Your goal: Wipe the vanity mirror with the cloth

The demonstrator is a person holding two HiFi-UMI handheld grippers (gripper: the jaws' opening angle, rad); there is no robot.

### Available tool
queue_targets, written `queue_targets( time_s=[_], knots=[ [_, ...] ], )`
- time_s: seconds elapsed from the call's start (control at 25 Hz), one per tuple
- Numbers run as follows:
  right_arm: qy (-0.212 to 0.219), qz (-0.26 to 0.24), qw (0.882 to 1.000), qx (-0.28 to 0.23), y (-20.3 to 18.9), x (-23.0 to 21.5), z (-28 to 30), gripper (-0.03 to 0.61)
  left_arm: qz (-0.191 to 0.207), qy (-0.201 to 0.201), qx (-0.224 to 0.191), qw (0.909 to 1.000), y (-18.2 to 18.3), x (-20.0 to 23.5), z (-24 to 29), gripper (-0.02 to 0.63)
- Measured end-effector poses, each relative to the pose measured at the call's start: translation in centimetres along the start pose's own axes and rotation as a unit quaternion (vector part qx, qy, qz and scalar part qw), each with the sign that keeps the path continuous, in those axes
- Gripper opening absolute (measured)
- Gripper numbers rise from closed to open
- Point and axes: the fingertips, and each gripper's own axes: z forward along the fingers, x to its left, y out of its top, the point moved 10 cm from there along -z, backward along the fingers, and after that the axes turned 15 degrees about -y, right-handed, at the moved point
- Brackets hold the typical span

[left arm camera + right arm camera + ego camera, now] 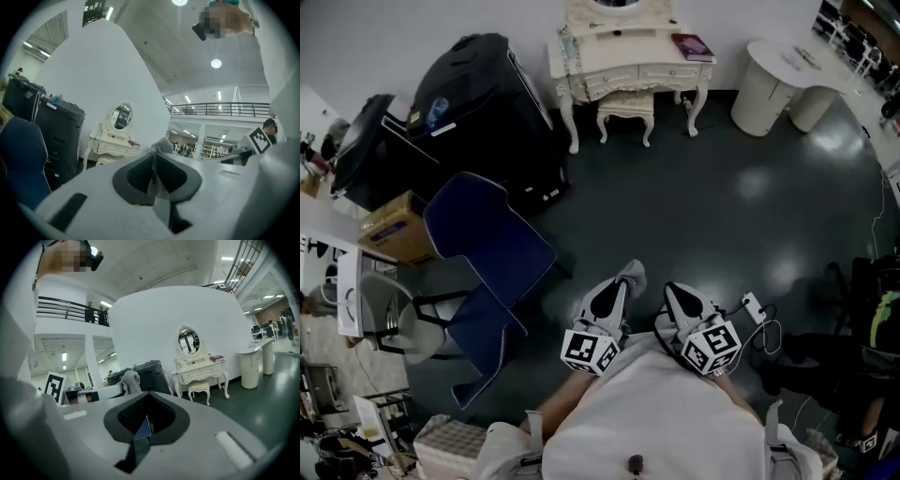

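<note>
Vanity mirror stands far ahead across the floor; left hand-held gripper pinches the grey cloth, right hand-held gripper clenched empty

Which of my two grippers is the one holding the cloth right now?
The left gripper: its jaws are shut on the grey cloth, which pokes out past the tips. The right gripper holds nothing.

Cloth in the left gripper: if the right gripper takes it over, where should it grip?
Probably the bunched end of the cloth poking past the left gripper tips, approached from its right. Only that tuft is exposed, and the right gripper sits alongside.
</note>
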Motion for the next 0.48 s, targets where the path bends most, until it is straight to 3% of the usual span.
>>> queue_targets(
  time_s=[0.12,0.48],
  knots=[
    [-0.006,0.001,1.000,0.004,0.4,-0.1,1.3,0.008,-0.015,0.008,0.001,0.9998,0.2,1.6,0.3,0.025],
    [-0.024,0.021,0.999,0.004,2.2,-4.3,7.0,0.008,0.002,-0.003,0.042,0.9991,0.2,5.6,6.4,0.025]
  ],
)
